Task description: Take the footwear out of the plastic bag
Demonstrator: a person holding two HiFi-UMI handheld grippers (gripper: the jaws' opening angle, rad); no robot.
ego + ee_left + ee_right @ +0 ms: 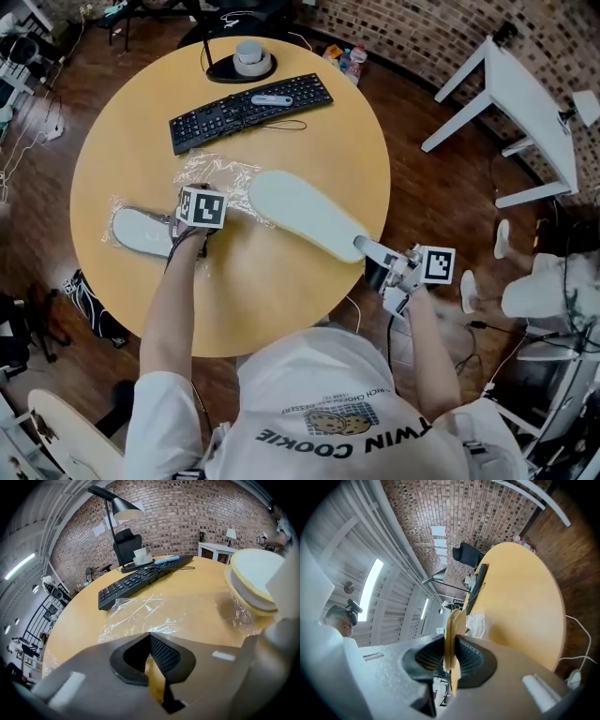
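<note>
A round wooden table (281, 300) carries a crumpled clear plastic bag (220, 176) (154, 613). A pale slipper (305, 214) (255, 581) hovers sole-up over the table's right half, clear of the bag. My right gripper (367, 251) (451, 656) is shut on its heel end, and its thin tan edge (452, 634) stands between the pads. A second slipper (139, 232) lies at the table's left, still under film. My left gripper (183, 223) (150, 641) points steeply down at that slipper's right end. Its pads meet at the tips, apparently pinching the film.
A black keyboard (248, 111) (136, 581) lies beyond the bag, with a lamp base and cup (251, 61) behind it. A white desk (534, 112) stands to the right on the floor. A cable (356, 314) hangs off the table's near edge.
</note>
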